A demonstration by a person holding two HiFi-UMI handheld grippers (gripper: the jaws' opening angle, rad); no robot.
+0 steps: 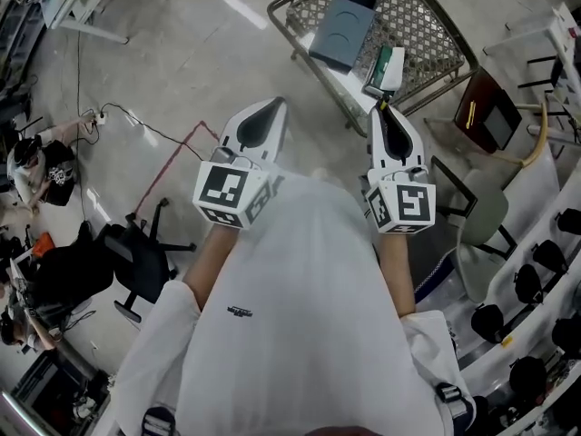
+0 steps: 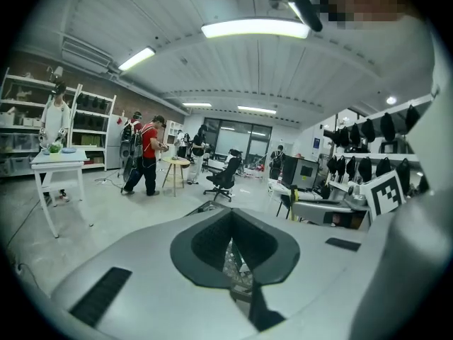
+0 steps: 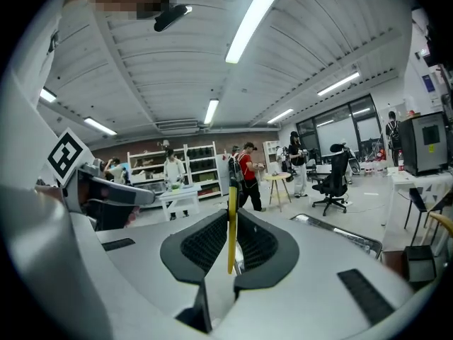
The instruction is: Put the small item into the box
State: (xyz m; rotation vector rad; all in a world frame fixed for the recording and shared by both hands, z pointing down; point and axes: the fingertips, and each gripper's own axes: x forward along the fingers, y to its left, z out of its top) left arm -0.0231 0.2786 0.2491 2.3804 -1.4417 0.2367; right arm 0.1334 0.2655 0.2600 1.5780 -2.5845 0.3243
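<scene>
Concrete floor fills the head view, and one wire-mesh table stands at the top of it. On the table lie one grey box and, just right of the box, one green-and-white pack. The mesh to the right of both is bare.

Two tongs are held in front of a white shirt, on the near side of the table. The left tongs point at the floor left of the table's near rim. Their jaws are drawn together with nothing between them, and the mesh shows through the slit in the left gripper view.

The right tongs reach the near rim below the pack. They are clamped on one thin yellow item, which stands upright between the pads. Only a small tip of the item shows in the head view, and it is outside the box.

Left of the table the floor is open as far as one red cable and one black office chair. Right of the table, chairs crowd close.
</scene>
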